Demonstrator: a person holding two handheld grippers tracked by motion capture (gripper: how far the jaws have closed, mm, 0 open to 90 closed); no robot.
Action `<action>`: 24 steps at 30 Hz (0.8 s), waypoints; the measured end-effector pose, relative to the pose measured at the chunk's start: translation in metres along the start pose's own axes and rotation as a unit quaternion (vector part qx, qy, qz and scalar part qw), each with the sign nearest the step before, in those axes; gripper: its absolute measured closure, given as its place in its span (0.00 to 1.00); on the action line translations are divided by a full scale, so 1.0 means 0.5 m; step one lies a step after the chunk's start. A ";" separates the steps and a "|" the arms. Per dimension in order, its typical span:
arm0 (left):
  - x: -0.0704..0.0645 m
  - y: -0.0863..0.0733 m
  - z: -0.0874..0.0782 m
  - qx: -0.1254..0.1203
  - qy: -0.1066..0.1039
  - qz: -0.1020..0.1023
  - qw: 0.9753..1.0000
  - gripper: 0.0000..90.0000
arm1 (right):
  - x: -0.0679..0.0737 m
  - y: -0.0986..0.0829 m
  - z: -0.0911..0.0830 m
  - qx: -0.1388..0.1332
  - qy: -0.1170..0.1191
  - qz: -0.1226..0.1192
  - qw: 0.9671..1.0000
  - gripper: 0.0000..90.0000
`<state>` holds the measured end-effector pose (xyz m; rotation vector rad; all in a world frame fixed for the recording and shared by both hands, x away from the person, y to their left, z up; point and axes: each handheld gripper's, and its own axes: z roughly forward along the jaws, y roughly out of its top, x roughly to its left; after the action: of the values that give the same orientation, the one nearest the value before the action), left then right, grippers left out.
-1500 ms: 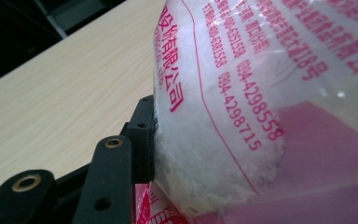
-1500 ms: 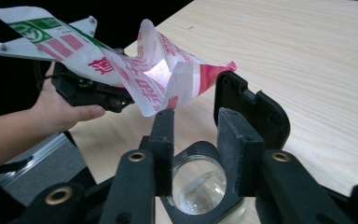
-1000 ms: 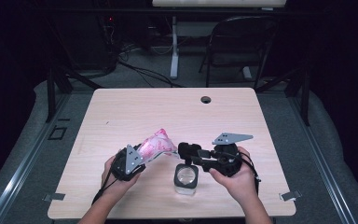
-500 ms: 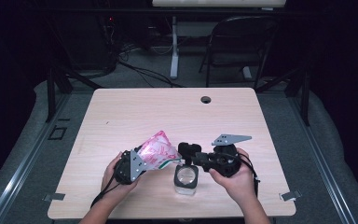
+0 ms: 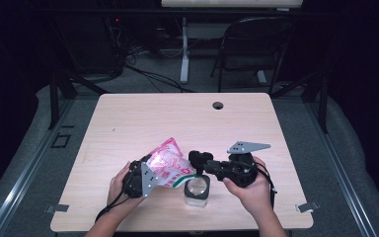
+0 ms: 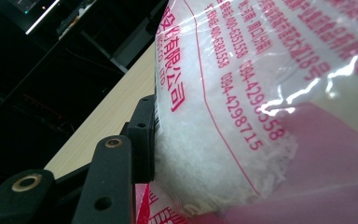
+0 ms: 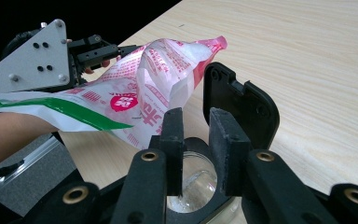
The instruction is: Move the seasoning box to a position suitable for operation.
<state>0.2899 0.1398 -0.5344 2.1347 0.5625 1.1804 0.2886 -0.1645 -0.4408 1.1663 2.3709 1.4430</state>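
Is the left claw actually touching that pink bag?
Touching. The left gripper view shows the left claw pressed against the pink bag.

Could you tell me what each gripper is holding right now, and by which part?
The left gripper clamps the pink-printed bag by its lower end. The right gripper holds nothing, its jaws slightly apart above the glass jar.

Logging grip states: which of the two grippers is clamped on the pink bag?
The left gripper, jaws shut on the pink-and-white plastic bag; the right gripper holds nothing above the clear glass jar.
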 end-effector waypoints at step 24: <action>-0.006 0.006 -0.007 -0.002 0.006 0.016 1.000 0.65 | 0.021 0.029 -0.001 0.011 0.015 -0.008 1.000 0.84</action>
<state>0.2854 0.1368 -0.5324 2.1420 0.5336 1.2106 0.2889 -0.1543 -0.4258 1.1357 2.4158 1.4445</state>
